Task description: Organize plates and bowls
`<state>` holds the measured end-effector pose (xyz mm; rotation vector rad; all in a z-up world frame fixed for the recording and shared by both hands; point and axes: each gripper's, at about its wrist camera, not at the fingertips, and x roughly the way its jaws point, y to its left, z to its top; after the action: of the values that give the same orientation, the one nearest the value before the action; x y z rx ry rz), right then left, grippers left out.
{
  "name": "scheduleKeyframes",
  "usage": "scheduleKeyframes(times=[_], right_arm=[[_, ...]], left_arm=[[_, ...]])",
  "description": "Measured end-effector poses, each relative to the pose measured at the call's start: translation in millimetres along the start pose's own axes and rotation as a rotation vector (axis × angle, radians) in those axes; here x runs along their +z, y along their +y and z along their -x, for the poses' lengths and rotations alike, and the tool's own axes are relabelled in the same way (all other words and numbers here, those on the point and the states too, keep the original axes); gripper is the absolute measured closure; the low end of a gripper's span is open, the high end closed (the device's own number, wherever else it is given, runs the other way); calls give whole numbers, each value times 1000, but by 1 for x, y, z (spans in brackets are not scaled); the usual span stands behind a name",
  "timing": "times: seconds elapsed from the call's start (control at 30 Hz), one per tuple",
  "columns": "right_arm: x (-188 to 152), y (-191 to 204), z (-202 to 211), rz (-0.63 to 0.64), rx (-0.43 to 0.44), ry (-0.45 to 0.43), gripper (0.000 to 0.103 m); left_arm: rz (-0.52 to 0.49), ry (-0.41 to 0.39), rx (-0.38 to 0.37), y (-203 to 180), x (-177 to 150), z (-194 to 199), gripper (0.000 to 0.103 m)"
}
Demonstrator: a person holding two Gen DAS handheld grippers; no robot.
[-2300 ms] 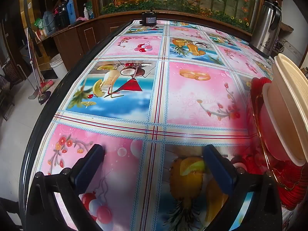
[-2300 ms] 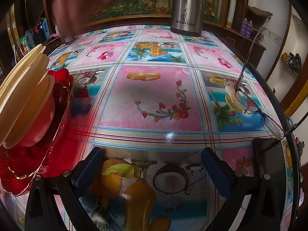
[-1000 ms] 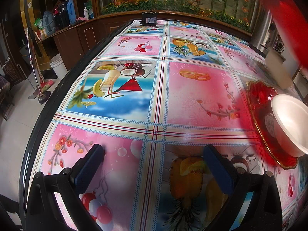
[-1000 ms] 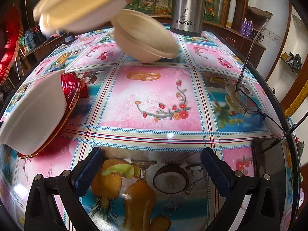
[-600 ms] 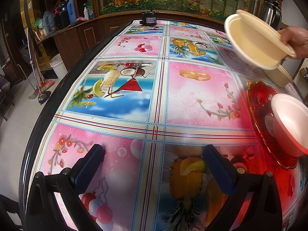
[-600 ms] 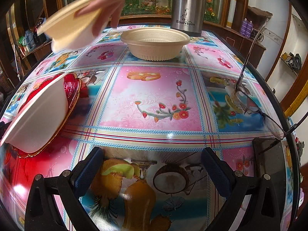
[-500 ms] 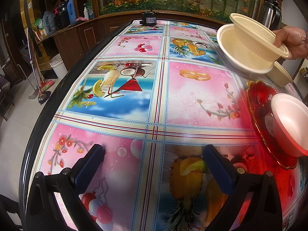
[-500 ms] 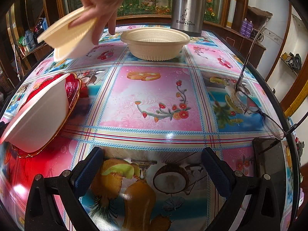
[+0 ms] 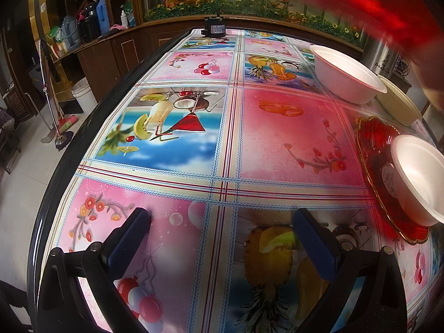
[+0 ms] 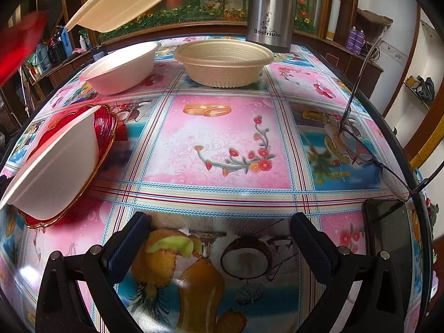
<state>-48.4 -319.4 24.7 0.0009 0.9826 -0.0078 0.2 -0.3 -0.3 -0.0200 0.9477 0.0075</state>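
Observation:
A white bowl rests tilted on a red glass plate at the left; both also show in the left wrist view, the bowl on the plate. A second white bowl and a beige ribbed bowl stand farther back on the table; the left wrist view shows them too, white bowl and beige bowl. A bare hand holds a beige plate in the air. A blurred red plate hovers above. My left gripper and right gripper are open and empty, low over the near table.
A steel thermos stands at the back. Eyeglasses and a black phone lie at the right edge. The table has a black rim at the left, with floor, a broom and a bucket beyond.
The hand has set a second white bowl on the table beside the beige bowl. It now holds a beige plate and a red plate up in the air. Both grippers stayed put.

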Motion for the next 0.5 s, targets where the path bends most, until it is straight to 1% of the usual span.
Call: scheduleKeyframes(times=[0.4,0.5], right_arm=[[0,0,0,0,0,-1,1],[-1,0,2,0,0,0,1]], left_arm=[[6,-1,4,2,0,1,0],[-23,-1,-15,-1,-1,4,0]])
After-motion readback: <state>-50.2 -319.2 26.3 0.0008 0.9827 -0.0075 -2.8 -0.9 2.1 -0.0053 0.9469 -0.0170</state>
